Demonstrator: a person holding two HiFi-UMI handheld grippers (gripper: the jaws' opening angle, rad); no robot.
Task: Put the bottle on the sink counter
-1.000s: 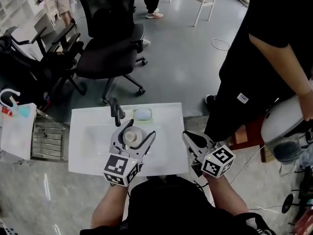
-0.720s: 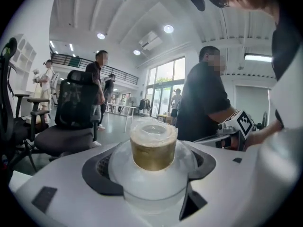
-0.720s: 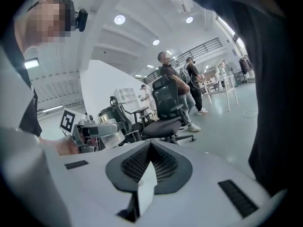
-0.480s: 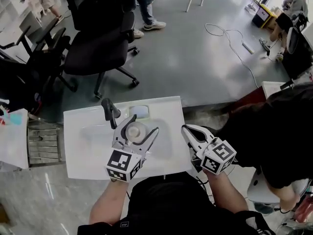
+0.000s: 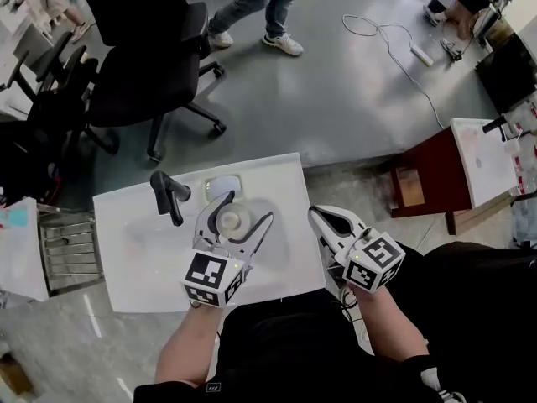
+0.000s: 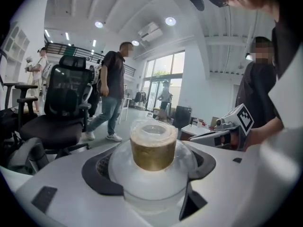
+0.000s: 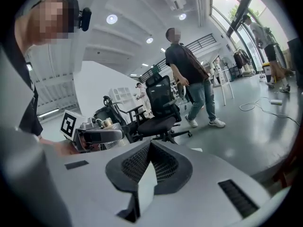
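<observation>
- The bottle (image 5: 231,219) sits between the fingers of my left gripper (image 5: 243,215). It is clear, with a brownish cap, and it stands upright in the left gripper view (image 6: 154,155).
- The left fingers (image 6: 100,174) pinch the bottle's rounded shoulder from both sides, and the cap rises above them.
- From the head view, the bottle is over the white worktop (image 5: 126,275), above the shallow basin. I cannot tell whether its base touches the surface.
- A black faucet (image 5: 168,196) stands just left of the left fingers, apart from them.
- A pale oval thing (image 5: 220,187) lies on the worktop's far edge, just beyond the left fingertips. I cannot make out what it is.
- My right gripper (image 5: 317,217) is to the right of the left one, at the worktop's right edge. Its fingers (image 7: 161,162) are pressed together with nothing between them.
- Each gripper shows in the other's view, off to the side of the fingers.
- Beyond the worktop, ahead of both sets of fingers, a black chair (image 5: 143,65) stands on the grey floor (image 5: 336,99).
</observation>
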